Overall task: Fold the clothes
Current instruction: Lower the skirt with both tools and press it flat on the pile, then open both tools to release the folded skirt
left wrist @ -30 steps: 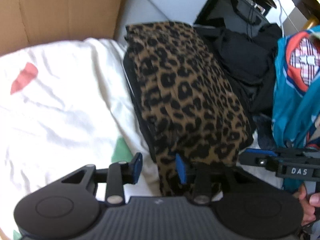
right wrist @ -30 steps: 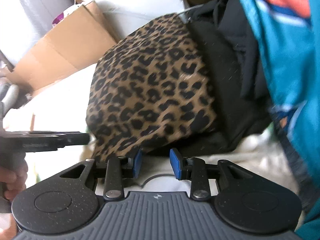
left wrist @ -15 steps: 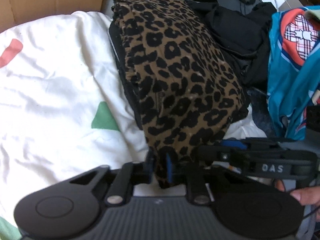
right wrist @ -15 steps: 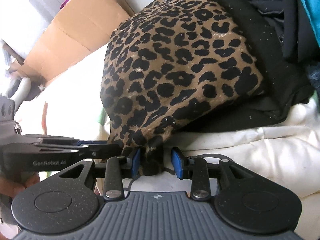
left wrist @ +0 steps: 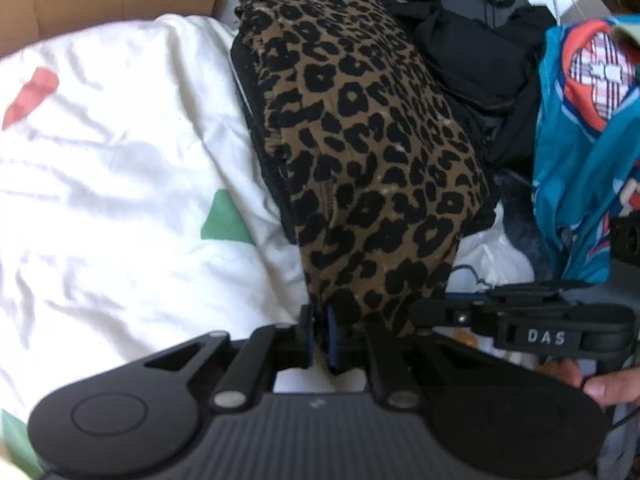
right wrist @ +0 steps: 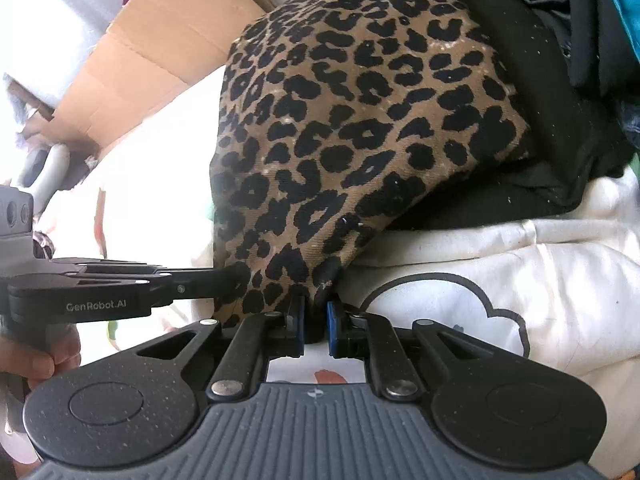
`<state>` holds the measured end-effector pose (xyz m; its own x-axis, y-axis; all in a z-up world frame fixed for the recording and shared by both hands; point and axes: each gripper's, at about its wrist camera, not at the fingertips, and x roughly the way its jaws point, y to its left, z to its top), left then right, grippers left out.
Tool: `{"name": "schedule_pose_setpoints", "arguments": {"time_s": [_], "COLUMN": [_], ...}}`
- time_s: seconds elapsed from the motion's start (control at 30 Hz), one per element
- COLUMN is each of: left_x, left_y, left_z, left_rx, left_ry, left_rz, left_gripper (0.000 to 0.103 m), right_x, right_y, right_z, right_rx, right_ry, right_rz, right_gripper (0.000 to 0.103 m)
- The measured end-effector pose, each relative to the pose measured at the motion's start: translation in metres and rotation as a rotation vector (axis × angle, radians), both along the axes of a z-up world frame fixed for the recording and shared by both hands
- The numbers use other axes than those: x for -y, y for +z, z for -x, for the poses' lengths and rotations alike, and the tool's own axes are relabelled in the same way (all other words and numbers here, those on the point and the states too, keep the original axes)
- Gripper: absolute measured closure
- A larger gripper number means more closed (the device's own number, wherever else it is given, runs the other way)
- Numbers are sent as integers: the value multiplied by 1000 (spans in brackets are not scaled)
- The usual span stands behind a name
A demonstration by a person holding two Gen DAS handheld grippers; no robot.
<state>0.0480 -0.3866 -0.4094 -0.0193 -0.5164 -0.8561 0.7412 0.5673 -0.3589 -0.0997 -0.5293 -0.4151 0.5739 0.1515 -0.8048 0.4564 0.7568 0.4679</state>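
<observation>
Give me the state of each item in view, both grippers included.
Left gripper: jaws just closed, shut on the leopard-print garment's near edge.
Right gripper: jaws just closed, shut on the same edge.
Leopard-print garment: folded, lying on black clothing.
Black clothes: heaped, unfolded.
Blue printed garment: crumpled, unfolded.
White sheet: spread, wrinkled.

Leopard-print garment [left wrist: 360, 152]: matt woven cloth. Sheet [left wrist: 120, 184]: wrinkled white cotton. Box [right wrist: 160, 52]: matt cardboard.

Each camera sits just behind its own tongs, angled steeply down and close. Both views share the leopard-print garment [left wrist: 372, 152] [right wrist: 360, 128] ahead of the tongs.
</observation>
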Motion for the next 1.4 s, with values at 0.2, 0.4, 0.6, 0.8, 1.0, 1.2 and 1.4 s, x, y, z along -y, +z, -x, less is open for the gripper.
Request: {"name": "schedule_pose_setpoints", "arguments": {"time_s": [0.2, 0.4, 0.6, 0.8, 1.0, 1.2, 1.4], "left_x": [-2, 12, 27, 29, 17, 18, 23], "left_y": [22, 34, 37, 24, 25, 15, 5], "left_z": [-10, -21, -26, -39, -45, -43, -45], "left_rx": [65, 86, 96, -9, -3, 18, 37], "left_ry": [39, 55, 56, 128, 173, 172, 154], "left_rz": [34, 113, 146, 153, 145, 112, 88], "left_gripper": [86, 62, 62, 93, 103, 103, 103], "right_x": [-2, -1, 12, 25, 43, 56, 61], "right_y": [7, 15, 25, 35, 45, 37, 14], "right_z": [5, 19, 31, 34, 39, 24, 15], "right_rx": [-21, -15, 8, 44, 100, 106, 39], "right_ry": [5, -15, -84, -180, -248, -248, -223], "right_rz": [1, 10, 68, 179, 245, 288, 345], "right_gripper": [90, 79, 77, 77, 77, 77, 75]}}
